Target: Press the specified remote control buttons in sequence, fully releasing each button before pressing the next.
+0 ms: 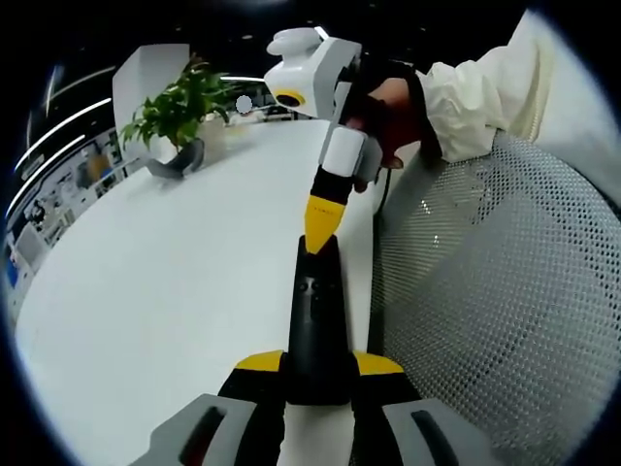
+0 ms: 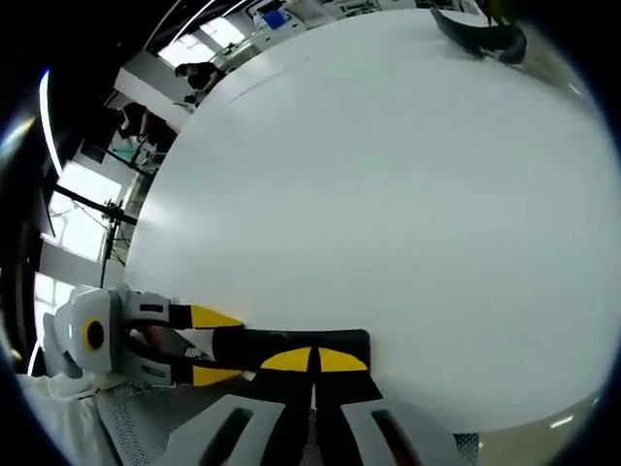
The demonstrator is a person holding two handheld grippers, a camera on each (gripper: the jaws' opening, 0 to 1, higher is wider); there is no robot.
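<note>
Two tools: left tool (image 1: 317, 374) clamped on remote (image 1: 316, 325); right tool (image 2: 312, 361) tips together, on its far end.
Handling: stiff, light, slick; grip near end.
Desk (image 1: 175, 272): white.

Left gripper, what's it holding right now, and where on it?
The left gripper clamps the black remote control at its near end, both jaws against its sides. The right gripper, shut, touches its far end.
</note>
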